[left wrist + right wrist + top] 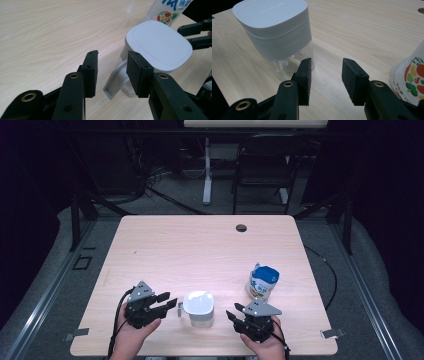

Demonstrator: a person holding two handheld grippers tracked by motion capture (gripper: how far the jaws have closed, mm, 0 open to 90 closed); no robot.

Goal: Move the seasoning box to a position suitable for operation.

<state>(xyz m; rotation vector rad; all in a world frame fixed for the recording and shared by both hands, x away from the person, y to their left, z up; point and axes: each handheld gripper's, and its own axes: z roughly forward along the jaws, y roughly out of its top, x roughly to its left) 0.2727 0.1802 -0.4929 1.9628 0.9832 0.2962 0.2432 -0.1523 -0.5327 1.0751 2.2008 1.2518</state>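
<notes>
A clear jug with a white lid (199,306) stands near the table's front edge, between my two grippers. Its grey handle (113,84) points toward my left gripper (169,300), which is open; the handle lies just ahead of the gap between the jaws (112,57) without touching them. My right gripper (232,311) is open too, on the jug's other side, a short way off. In the right gripper view the jug (274,32) stands ahead and to the left of the empty jaws (325,72). A white pouch with a blue top (263,282) stands to the right.
The pouch (412,77) sits close beside my right gripper's right jaw. A cable hole (241,227) marks the light wooden table (200,250) at the far side. Beyond the table stand a black chair (262,165) and a white desk leg (206,170).
</notes>
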